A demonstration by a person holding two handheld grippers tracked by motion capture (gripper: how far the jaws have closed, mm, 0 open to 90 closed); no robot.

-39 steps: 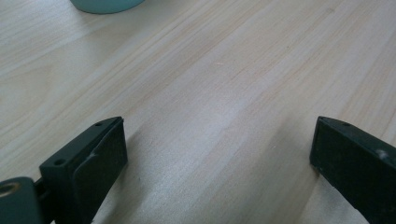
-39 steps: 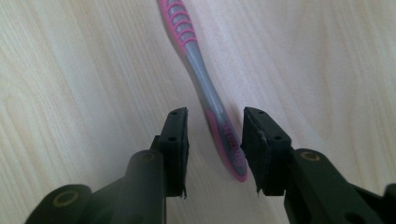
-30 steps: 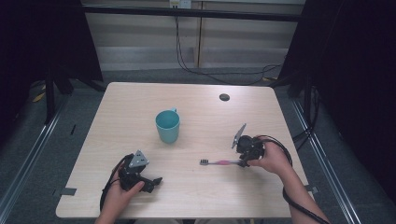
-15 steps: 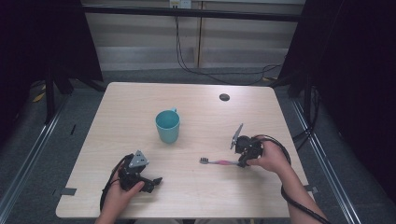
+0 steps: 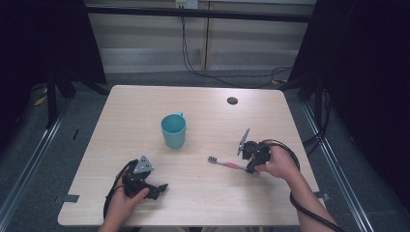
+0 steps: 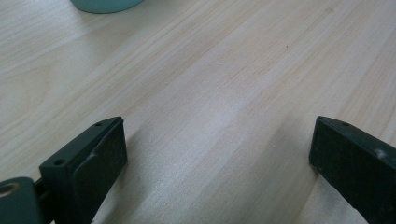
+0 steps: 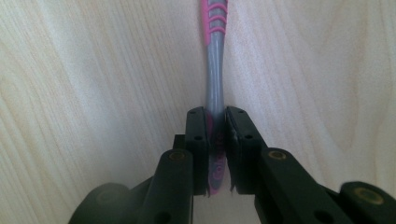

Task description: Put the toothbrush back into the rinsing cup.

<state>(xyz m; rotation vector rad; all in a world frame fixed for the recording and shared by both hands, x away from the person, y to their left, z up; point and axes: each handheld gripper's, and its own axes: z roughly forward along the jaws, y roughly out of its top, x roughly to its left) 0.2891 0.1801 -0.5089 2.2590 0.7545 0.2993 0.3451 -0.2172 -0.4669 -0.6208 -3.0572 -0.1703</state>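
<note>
On the pale wooden table point(image 5: 203, 203), the right gripper point(image 7: 215, 135) had just closed on the toothbrush point(image 7: 214, 84) handle, while the left gripper point(image 6: 217, 154) stood wide open, empty.

my right gripper point(image 7: 215, 140) just squeezed shut low near the table's right edge, left gripper point(image 5: 153, 186) resting wide open by the front edge.

no readable text, labels or signs
</note>
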